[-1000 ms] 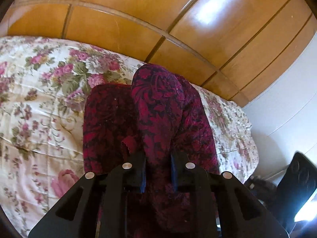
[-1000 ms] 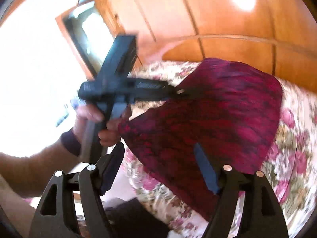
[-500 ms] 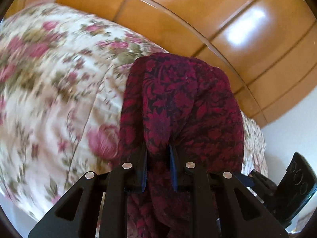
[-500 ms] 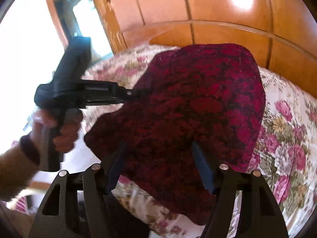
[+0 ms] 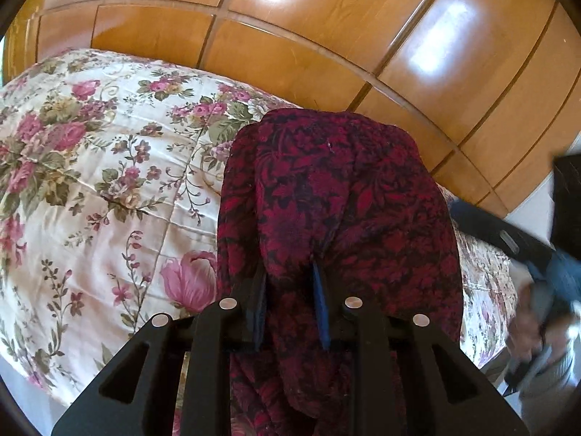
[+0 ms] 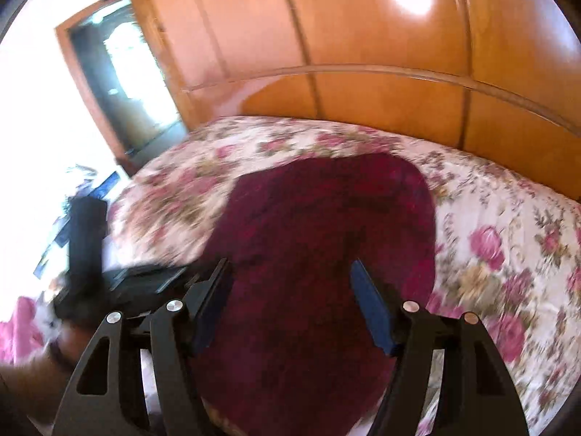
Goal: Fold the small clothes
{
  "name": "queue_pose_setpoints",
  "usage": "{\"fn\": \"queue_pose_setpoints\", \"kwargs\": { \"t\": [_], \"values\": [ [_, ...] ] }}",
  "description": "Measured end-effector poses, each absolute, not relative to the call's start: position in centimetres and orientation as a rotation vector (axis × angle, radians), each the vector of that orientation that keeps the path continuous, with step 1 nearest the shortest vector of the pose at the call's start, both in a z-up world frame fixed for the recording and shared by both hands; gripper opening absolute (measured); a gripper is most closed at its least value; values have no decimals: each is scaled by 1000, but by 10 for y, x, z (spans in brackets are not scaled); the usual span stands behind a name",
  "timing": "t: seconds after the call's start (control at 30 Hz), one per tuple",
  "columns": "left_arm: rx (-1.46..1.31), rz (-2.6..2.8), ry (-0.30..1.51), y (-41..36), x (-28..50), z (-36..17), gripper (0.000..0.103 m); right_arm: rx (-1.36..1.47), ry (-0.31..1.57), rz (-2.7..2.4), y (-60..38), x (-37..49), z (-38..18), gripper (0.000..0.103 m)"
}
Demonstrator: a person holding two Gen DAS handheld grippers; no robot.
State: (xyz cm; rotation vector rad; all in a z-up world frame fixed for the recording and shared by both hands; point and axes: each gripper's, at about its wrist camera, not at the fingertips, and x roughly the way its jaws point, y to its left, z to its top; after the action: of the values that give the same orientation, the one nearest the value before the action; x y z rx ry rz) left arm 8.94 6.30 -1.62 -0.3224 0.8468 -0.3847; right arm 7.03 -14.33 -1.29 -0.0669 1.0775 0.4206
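Nearest in the left wrist view, the left gripper (image 5: 290, 299) has its jaws pinching a bunched fold of the dark red patterned garment (image 5: 337, 218), which drapes down over the near edge of the bed. In the right wrist view the right gripper (image 6: 288, 303) hangs over the same garment (image 6: 326, 254) with jaws spread wide and nothing between them; that view is blurred. The garment lies on the floral bedspread (image 5: 90, 181), with bare spread to its left and right and beyond it. To the near right of the left view, a blurred dark gripper body crowds the bed's corner. Farthest, the wooden headboard (image 5: 290, 61) bounds the bed, with a doorway (image 6: 120, 83) at far left.
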Motion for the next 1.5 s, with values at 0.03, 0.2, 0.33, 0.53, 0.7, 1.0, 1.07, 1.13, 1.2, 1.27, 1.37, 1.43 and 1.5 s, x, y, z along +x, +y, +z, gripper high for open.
{"fn": "queue_pose_setpoints", "kwargs": {
  "t": [0.03, 0.2, 0.33, 0.53, 0.7, 1.0, 1.07, 1.13, 1.2, 1.27, 1.37, 1.43, 1.5],
  "values": [
    [-319, -379, 841, 63, 88, -17, 22, -67, 1096, 406, -140, 83, -22, 65],
    [-280, -331, 820, 58, 82, -18, 22, -162, 1194, 383, -115, 117, -52, 66],
    [-248, -275, 813, 57, 77, -25, 22, -301, 1167, 370, -100, 104, -81, 70],
    [-192, -206, 787, 54, 70, -16, 27, -297, 1121, 371, -105, 100, -81, 71],
    [-120, -174, 766, 44, 63, -7, 27, -272, 1077, 384, -112, 89, -71, 76],
    [-132, -142, 757, 45, 56, -5, 40, -269, 1033, 390, -112, 76, -53, 89],
    [-135, -142, 760, 46, 56, -6, 40, -251, 1026, 389, -115, 71, -45, 91],
    [-130, -139, 760, 46, 55, -5, 40, -220, 1017, 387, -122, 64, -37, 94],
    [-128, -136, 761, 45, 55, -5, 40, -192, 1015, 383, -129, 60, -31, 96],
    [-130, -135, 762, 45, 56, -6, 40, -154, 1023, 369, -141, 56, -27, 98],
    [-135, -136, 763, 45, 56, -7, 42, -76, 1048, 366, -162, 49, -26, 100],
    [-133, -115, 757, 47, 56, -8, 51, -27, 1074, 367, -175, 45, -31, 100],
    [-149, -124, 765, 50, 58, -10, 52, 11, 1105, 361, -187, 41, -39, 100]
  ]
}}
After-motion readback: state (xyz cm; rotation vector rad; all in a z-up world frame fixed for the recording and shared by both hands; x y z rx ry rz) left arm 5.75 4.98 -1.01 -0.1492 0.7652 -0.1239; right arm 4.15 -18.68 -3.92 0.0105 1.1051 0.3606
